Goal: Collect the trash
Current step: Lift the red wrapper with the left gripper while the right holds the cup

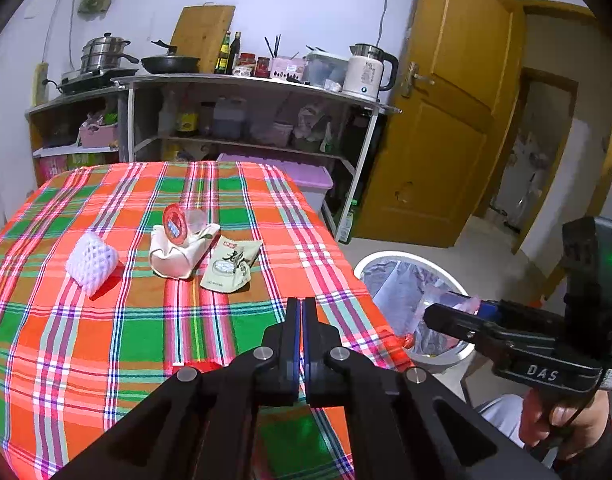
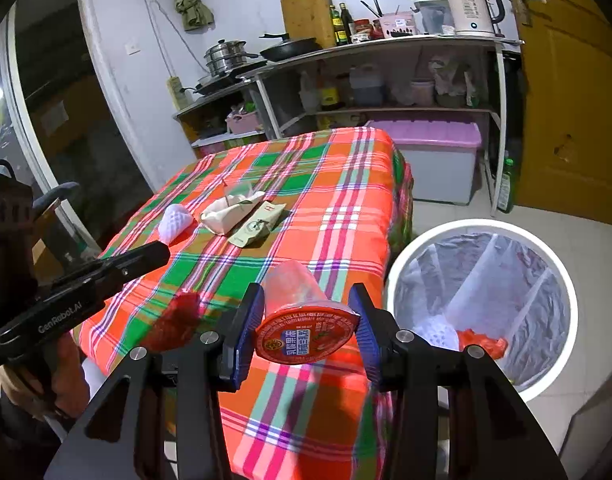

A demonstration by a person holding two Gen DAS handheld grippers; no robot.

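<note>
Our right gripper (image 2: 306, 328) held a clear plastic cup (image 2: 296, 300) with a red foil lid (image 2: 306, 334) between its blue pads (image 2: 248, 330), the lid end toward the camera and the cup lying on its side in the grip. It hung over the near corner of the table (image 2: 337, 208), just beside the white bin (image 2: 481, 300) on the floor to the right. The bin had a clear liner, and inside it we saw a white foam net (image 2: 437, 332) and an orange scrap (image 2: 481, 344).

Our left gripper (image 1: 301, 308) was closed tight with nothing between its fingers, pads pressed together, poised above the plaid cloth (image 1: 146, 340) near the table's front edge. From its view the right gripper (image 1: 437, 314) reached over the bin (image 1: 409, 300).

On the table, well ahead of the left gripper, we saw more trash in a loose row: a white foam net (image 1: 92, 266) at the left, a crumpled cream wrapper (image 1: 178, 256) in the middle, and a flat green-and-cream packet (image 1: 232, 266) at the right, touching the wrapper. A second cup with a red lid (image 1: 176, 224) leaned on top of the wrapper, its lid facing us.

Behind the table stood a shelf (image 1: 242, 80) with a kettle (image 1: 369, 72), a pan (image 1: 170, 64) and bottles.
</note>
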